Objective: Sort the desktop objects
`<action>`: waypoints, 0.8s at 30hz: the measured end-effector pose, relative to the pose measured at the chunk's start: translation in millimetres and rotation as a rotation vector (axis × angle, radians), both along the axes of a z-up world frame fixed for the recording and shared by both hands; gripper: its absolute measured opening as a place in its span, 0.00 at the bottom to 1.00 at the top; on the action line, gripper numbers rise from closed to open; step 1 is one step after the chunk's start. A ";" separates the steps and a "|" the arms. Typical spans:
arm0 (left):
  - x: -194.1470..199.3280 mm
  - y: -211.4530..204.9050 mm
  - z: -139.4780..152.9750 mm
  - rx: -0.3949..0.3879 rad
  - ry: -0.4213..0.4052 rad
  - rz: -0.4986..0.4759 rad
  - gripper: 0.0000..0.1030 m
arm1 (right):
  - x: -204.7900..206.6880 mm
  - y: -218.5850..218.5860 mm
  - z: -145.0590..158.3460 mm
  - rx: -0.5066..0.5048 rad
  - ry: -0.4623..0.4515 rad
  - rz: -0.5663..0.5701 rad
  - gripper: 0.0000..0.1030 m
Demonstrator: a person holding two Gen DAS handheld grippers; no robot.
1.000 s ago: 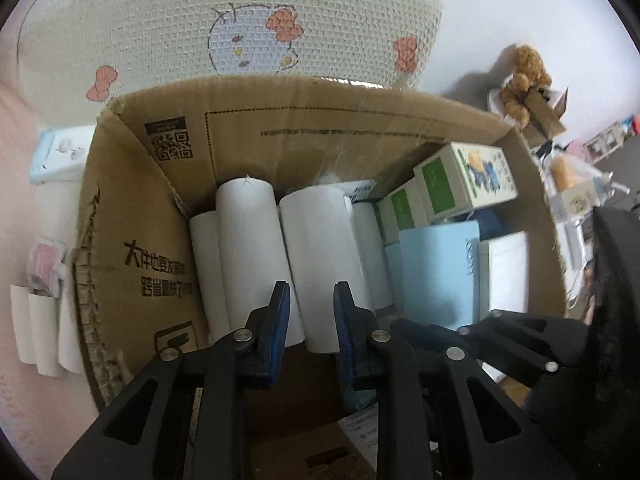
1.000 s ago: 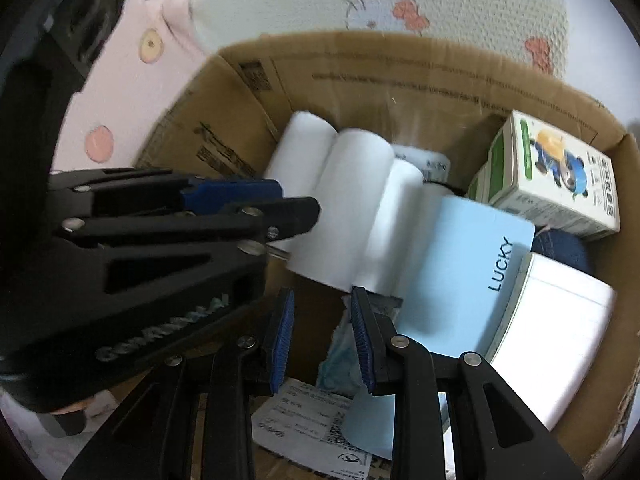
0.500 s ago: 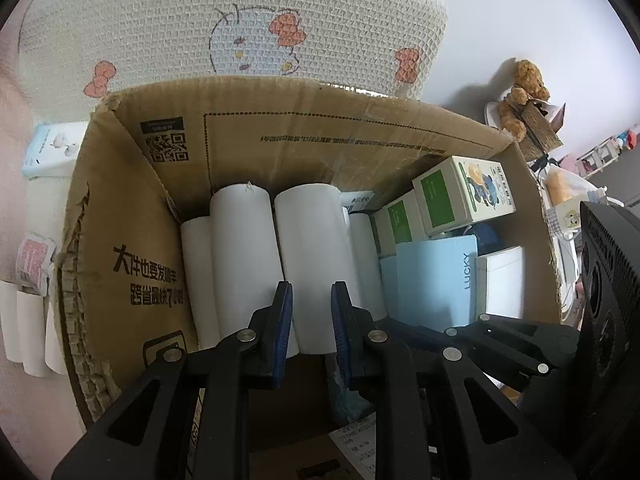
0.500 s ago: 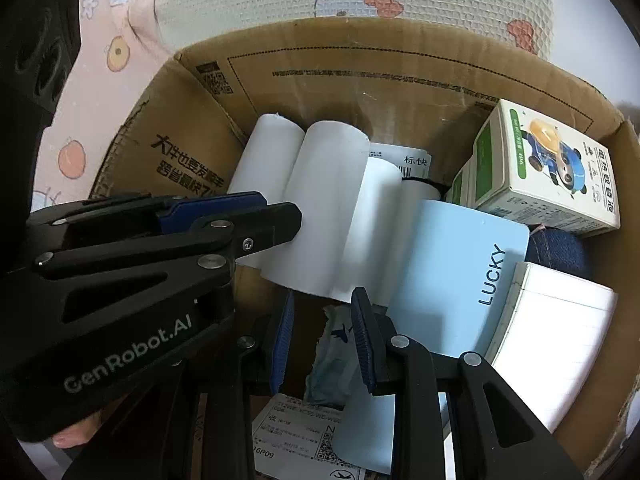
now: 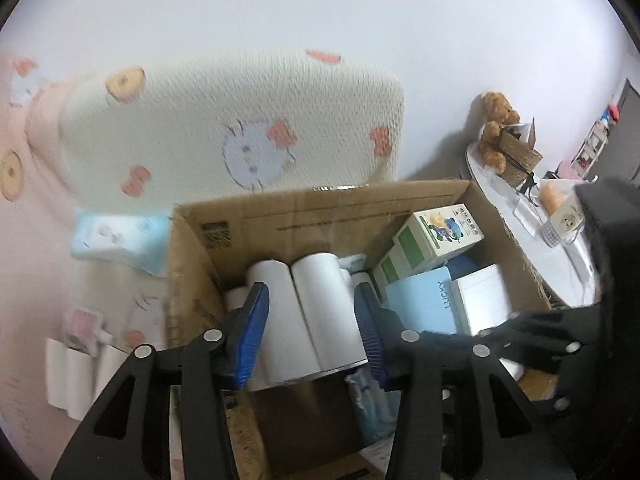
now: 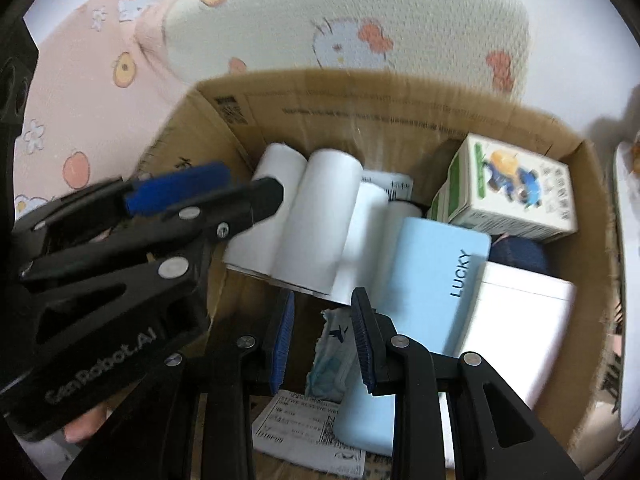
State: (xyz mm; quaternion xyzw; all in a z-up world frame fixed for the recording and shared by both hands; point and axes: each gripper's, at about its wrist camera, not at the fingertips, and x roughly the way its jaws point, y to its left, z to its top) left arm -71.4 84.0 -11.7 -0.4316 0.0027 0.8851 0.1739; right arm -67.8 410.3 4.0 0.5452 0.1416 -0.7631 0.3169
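A cream knitted pillow (image 5: 224, 128) with cartoon prints fills the upper centre of the left wrist view; a pink printed bedsheet (image 6: 84, 100) lies at the upper left of the right wrist view. Below the pillow stands an open cardboard box (image 5: 320, 208), centre frame. Inside it, at right, a white rectangular box (image 6: 516, 328) lies beside a light blue case marked LUCKY (image 6: 436, 280); above them rests a green-and-white carton (image 6: 512, 188) bearing a cartoon figure. White paper rolls (image 6: 316, 232) lie side by side at the box's left centre. A crumpled pale blue tissue pack (image 6: 332, 360) and a printed shipping label (image 6: 296, 432) lie on the box floor, lower centre.

Left tongs (image 5: 312, 332): spread wide, blue pads on either side of two rolls, lower centre of the left wrist view; whether the pads touch the rolls cannot be told. Right tongs (image 6: 322, 340): parted to a moderate gap, nothing held, poised over the tissue pack at lower centre of the right wrist view.

At the far right of the left wrist view, a round white surface (image 5: 552, 256) carries a brown teddy bear (image 5: 496, 128). More white rolls (image 5: 76, 376) lie outside the box, lower left.
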 end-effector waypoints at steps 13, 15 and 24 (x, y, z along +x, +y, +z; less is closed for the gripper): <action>37.9 -37.6 25.0 -0.028 0.073 -0.002 0.54 | 30.4 -7.4 40.0 0.095 0.199 0.030 0.38; 43.0 -41.1 29.1 -0.026 0.088 -0.001 0.58 | 34.5 -3.9 45.1 0.113 0.218 0.024 0.38; 53.1 -62.8 43.4 -0.091 0.133 0.064 0.61 | 51.5 6.0 65.6 0.102 0.318 0.025 0.50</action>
